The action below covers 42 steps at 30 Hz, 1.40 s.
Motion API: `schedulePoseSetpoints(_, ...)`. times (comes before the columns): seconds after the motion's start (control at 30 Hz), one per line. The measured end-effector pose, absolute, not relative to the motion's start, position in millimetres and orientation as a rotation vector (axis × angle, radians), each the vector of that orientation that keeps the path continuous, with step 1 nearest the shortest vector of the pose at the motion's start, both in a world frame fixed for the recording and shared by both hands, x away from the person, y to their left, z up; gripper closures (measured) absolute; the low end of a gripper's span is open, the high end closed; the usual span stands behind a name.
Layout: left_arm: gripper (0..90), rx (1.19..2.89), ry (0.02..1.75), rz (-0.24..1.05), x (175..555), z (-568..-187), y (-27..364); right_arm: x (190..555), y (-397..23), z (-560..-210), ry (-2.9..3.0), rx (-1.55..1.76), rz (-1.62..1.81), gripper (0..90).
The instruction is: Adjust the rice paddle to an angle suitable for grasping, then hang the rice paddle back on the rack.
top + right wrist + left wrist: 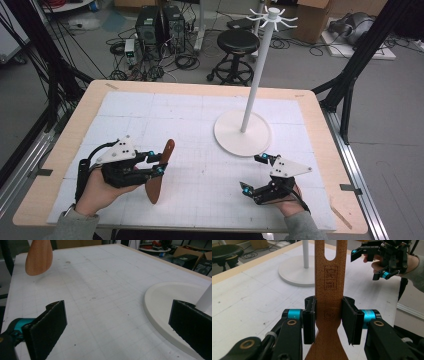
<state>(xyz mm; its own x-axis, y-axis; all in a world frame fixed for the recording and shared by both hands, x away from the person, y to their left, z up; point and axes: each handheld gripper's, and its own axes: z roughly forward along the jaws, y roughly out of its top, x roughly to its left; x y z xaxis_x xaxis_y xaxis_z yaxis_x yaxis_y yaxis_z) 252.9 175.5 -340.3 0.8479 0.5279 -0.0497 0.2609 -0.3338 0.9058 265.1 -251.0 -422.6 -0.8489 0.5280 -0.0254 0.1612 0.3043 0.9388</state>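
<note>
My left gripper clamps the wooden spatula at its narrow neck, lifted near the desk's front-left corner; it looks stiff, light and smooth, so the neck suits gripping. My right gripper gapes empty

Hand-held gripper jaws wide apart; wooden spatula far left; white base right.

1. The wooden spatula carries a burnt-in stamp below its slot: a boxed mark, then "SINCE 1983" as best it reads
2. Lower on its handle sits a round mark, too faint to read
</note>
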Motion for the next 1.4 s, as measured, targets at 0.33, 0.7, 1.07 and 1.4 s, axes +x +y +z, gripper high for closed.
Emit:
schedulePoseSetpoints(0.33, 65.1, 1.891, 0.599, 0.285, 256.6, -337.8, 175.0, 268.5, -251.3, -422.8, 2.240, 0.620, 1.585, 0.0)
schedulePoseSetpoints(0.7, 65.1, 1.853, 0.543, 0.238, 264.4, -322.7, 174.5, 268.1, -257.8, -418.1, 2.182, 0.654, 1.631, 0.0)
schedulePoseSetpoints(1.07, 65.1, 1.862, 0.499, 0.246, 282.6, -306.8, 160.8, 265.2, -261.4, -415.7, 2.155, 0.656, 1.659, 0.0)
schedulePoseSetpoints(1.4, 65.1, 1.842, 0.527, 0.252, 298.0, -307.0, 160.1, 248.5, -272.3, -414.3, 2.146, 0.645, 1.686, 0.0)
